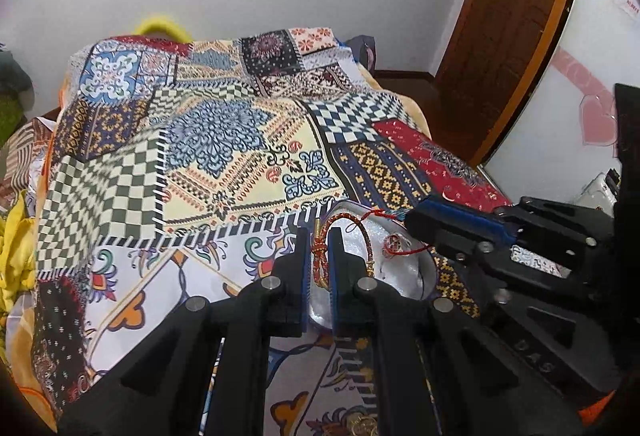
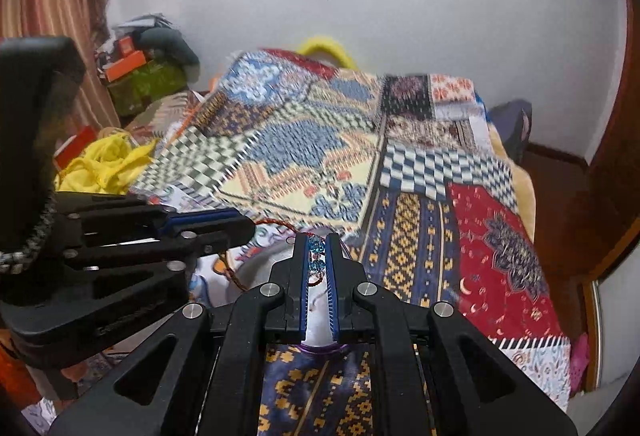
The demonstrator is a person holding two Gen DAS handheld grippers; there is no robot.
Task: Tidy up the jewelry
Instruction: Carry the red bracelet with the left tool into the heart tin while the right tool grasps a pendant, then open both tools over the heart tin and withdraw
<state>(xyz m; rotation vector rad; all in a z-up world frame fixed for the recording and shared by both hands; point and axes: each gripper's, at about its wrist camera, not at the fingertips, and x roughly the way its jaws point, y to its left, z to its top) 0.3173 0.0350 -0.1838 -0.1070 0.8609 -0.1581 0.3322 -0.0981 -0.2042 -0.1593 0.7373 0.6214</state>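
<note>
Over the silver tray (image 1: 424,272) on the bed, the left gripper (image 1: 320,252) pinches a red braided bracelet (image 1: 362,232) and the right gripper (image 2: 318,256) pinches a blue-beaded bracelet (image 2: 317,256), probably to drop both in.

Both tongs, left tongs (image 1: 319,248) and right tongs (image 2: 319,256), are black plastic; blue-edged pads; round silver screws at the joints.

A: Bedspread (image 1: 224,139) — printed cloth, matt, patchwork pattern. Tray (image 1: 424,272) beneath the jewelry looks like shiny silvery metal.

B: Bracelet (image 1: 320,260) is braided red cord, rough, with gold-coloured ends. Blue beads (image 2: 317,256) glossy, glass-like.

A: Door (image 1: 508,15) — varnished brown wood. Left gripper (image 1: 319,256) matt black plastic, bright metal pins.
</note>
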